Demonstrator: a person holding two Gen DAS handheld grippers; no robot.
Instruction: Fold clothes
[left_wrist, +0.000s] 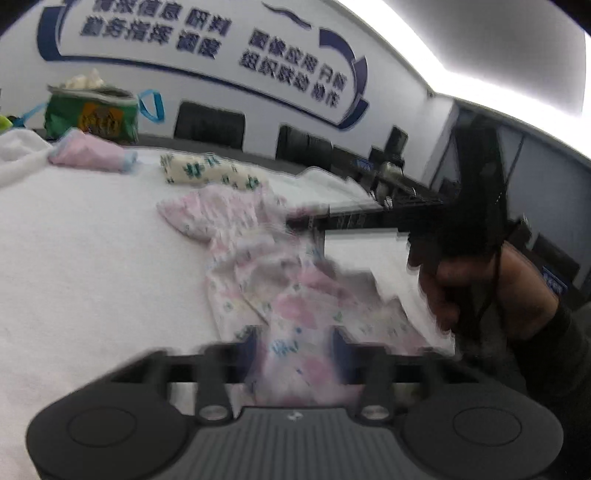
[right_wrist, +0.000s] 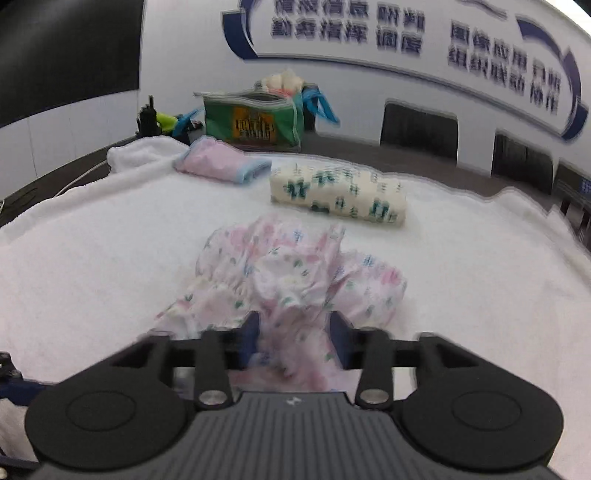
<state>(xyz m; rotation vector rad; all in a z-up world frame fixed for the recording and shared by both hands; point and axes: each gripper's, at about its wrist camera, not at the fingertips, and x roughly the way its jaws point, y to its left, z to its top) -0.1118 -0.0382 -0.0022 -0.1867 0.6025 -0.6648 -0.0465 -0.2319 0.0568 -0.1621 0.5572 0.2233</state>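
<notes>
Your floral garment (right_wrist: 288, 273) lies crumpled near the middle of the table (right_wrist: 92, 251), which is covered with a white fluffy towel. The cloth is thin and white, printed with pink patches and small green and blue flowers. It is bunched in loose folds, and a gathered, ruffled edge shows on its left part in the right wrist view. In the left wrist view one part stretches away like a sleeve or leg.

Your left gripper (left_wrist: 295, 347) has cloth running between its jaws; the jaws stand apart in the picture, and because of the blur I cannot tell if they press it. Your right gripper (right_wrist: 293, 332) also has the garment between its jaws, which stand apart.

Behind the garment lie a folded pink piece (right_wrist: 221, 162) with blue trim and a folded cream piece (right_wrist: 338, 195) with green pattern, just beside each other. Farther back stands a green bag (right_wrist: 255, 122).
</notes>
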